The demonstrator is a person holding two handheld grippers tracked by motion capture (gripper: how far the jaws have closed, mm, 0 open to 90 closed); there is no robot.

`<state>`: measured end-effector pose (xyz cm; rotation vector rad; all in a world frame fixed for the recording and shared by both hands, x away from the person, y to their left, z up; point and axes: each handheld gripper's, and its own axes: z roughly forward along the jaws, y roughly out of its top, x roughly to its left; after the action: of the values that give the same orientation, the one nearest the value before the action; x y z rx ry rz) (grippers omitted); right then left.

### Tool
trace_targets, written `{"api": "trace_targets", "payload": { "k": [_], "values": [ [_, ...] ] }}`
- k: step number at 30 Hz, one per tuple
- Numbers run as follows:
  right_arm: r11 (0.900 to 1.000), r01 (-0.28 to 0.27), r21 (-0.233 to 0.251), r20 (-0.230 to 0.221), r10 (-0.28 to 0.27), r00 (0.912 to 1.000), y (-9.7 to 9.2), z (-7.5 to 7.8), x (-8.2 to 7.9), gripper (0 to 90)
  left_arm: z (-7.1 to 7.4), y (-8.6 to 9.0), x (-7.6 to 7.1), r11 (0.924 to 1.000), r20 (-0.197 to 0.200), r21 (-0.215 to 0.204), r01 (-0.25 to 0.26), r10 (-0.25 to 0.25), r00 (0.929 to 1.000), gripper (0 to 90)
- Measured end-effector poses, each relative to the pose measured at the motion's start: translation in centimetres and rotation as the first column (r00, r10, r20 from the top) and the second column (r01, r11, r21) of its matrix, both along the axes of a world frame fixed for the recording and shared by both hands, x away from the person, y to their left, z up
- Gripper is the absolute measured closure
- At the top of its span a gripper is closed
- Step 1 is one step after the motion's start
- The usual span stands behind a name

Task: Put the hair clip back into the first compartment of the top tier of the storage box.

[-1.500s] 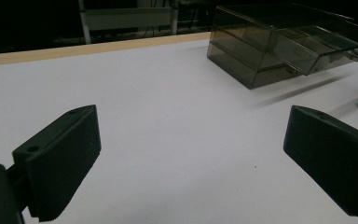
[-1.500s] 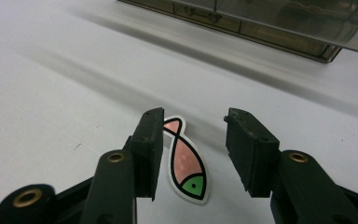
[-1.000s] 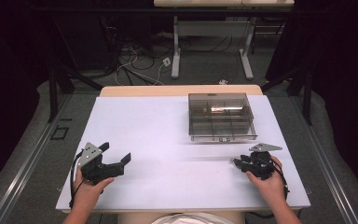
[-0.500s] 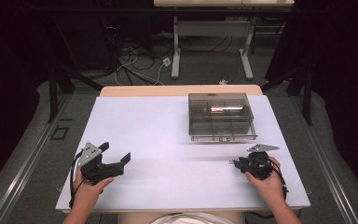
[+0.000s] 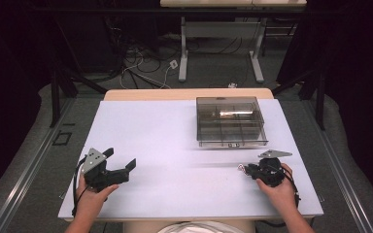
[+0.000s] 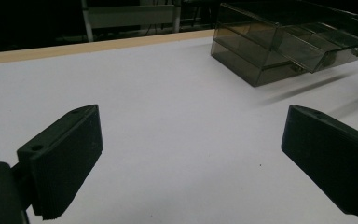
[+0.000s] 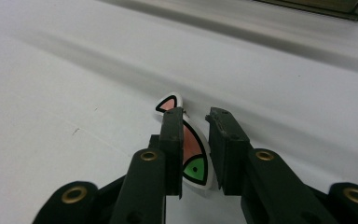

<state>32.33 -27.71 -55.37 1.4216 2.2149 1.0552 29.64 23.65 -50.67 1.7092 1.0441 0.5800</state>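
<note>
A: Right hand-held gripper?
B: Jaws have just been closing around a small flat fish-shaped token, white rim, pink and green patches. Left pad looks against it; a sliver of gap shows at the right pad, so not clamped yet. Token lies on the white tabletop, near the smoky clear organiser box, on the person's side of it.
A: Left hand-held gripper?
B: Jaws spread wide, nothing between them, resting low over the tabletop well left of the box.
</note>
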Motion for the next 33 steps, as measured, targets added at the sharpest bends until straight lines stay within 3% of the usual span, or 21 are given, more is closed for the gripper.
{"api": "trace_targets", "payload": {
  "k": [22, 33],
  "values": [
    [0.9992, -0.021, 0.035, -0.003, 0.021, 0.9998, 0.24, 0.79, -0.49, 89.1, -0.01, 0.00, 0.00, 1.0000, -0.004, -0.007, -0.004, 0.004, 1.0000, 5.9],
    [0.9991, -0.020, 0.039, -0.006, 0.020, 0.9998, 0.31, 0.88, -0.56, 89.6, -0.01, 0.08, 0.03, 1.0000, -0.002, -0.007, -0.007, 0.007, 1.0000, 5.9]
  ]
}}
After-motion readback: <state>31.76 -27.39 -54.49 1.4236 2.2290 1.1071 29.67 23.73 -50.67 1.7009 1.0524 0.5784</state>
